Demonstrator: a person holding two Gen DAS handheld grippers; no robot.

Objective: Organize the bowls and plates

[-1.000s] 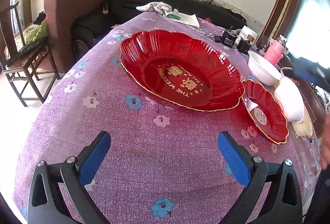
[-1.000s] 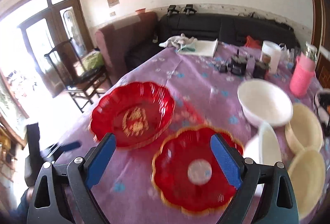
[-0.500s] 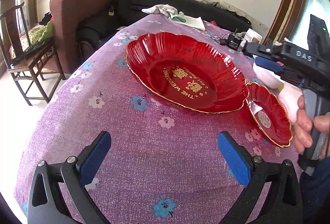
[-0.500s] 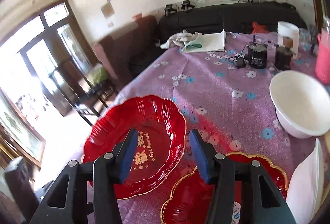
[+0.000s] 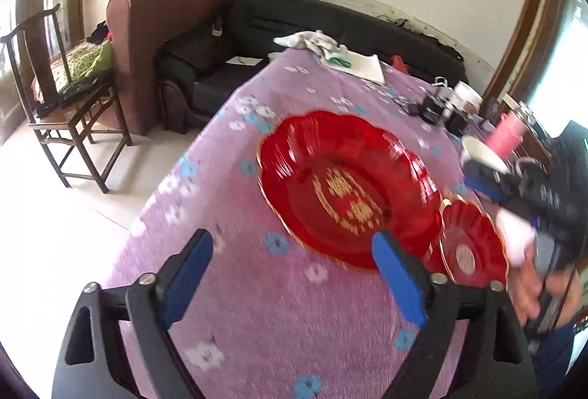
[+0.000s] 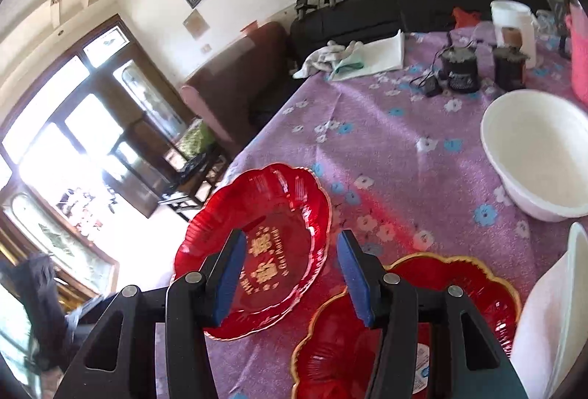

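Note:
A large red scalloped plate with gold lettering (image 5: 345,189) (image 6: 272,244) lies on the purple flowered tablecloth (image 5: 257,307). A smaller red gold-rimmed plate (image 5: 472,244) (image 6: 441,322) lies just right of it. My left gripper (image 5: 294,274) is open and empty above the cloth, near the large plate's front edge. My right gripper (image 6: 288,274) is partly open and empty, hovering over the gap between the two red plates; it also shows in the left wrist view (image 5: 514,186). A white bowl (image 6: 536,160) and a tilted white dish (image 6: 555,307) sit to the right.
Dark jars (image 6: 459,70), a white cup (image 6: 512,24), a pink container (image 6: 578,57) and a cloth with paper (image 6: 352,59) lie at the table's far end. A sofa (image 5: 330,28), an armchair (image 5: 154,42) and a wooden chair (image 5: 70,94) stand beyond the table's left edge.
My left gripper has pulled back and turned left, so the plates sit further right; the view is blurred. My right gripper has narrowed from wide open and moved low over the red plates.

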